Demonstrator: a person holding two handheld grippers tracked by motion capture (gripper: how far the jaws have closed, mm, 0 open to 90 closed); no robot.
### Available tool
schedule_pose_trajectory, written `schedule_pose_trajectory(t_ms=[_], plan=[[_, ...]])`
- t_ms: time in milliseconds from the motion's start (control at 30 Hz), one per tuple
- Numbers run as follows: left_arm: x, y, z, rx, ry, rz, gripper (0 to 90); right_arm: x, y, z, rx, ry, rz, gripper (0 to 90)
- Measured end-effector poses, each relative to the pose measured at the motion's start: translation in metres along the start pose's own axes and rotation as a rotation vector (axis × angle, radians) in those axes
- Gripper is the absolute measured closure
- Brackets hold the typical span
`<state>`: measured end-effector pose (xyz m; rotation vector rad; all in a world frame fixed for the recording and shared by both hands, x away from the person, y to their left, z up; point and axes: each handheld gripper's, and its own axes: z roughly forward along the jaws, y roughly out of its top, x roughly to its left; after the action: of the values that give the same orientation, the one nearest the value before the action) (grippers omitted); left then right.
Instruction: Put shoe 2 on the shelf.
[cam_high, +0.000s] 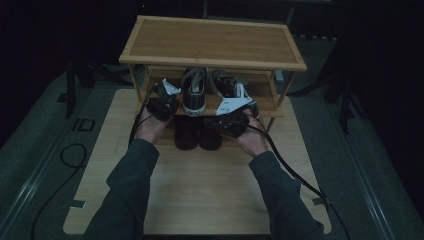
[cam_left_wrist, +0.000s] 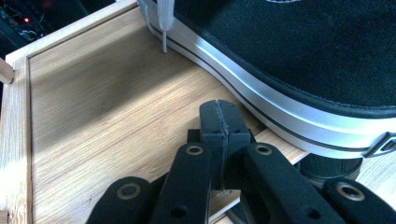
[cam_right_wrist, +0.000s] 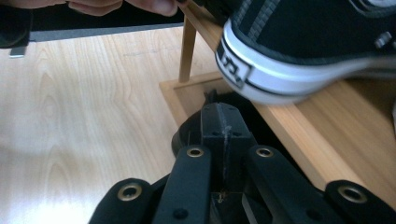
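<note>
While both claws stand clenched on nothing, the pair of black canvas sneakers with white rubber soles (cam_high: 194, 90) already sits on the middle shelf of the bamboo shoe rack (cam_high: 215, 42). One sneaker lies just right of the left claw (cam_left_wrist: 219, 116), on the shelf board; the other's heel hangs just above the right claw (cam_right_wrist: 219, 119). Under both claws, a pair of dark shoes (cam_high: 197, 132) rests half under the rack on the pale wooden worktop (cam_high: 210, 195). I judge the shelving nearly done, with that lower pair perhaps still to straighten.

Dim room; pale wood tabletop (cam_high: 200, 195) on grey floor (cam_high: 380, 165); black cable (cam_high: 65, 165) trailing left.
</note>
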<state>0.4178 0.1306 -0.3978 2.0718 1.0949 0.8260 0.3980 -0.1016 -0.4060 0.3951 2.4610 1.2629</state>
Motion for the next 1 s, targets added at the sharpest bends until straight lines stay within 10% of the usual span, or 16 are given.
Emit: schedule_pose_trajectory(t_ms=[1000], plan=[[0.007, 0.0, -0.002, 0.022, -0.029, 0.017, 90.0, -0.034, -0.048, -0.086, 0.055, 0.018, -0.001, 89.7]])
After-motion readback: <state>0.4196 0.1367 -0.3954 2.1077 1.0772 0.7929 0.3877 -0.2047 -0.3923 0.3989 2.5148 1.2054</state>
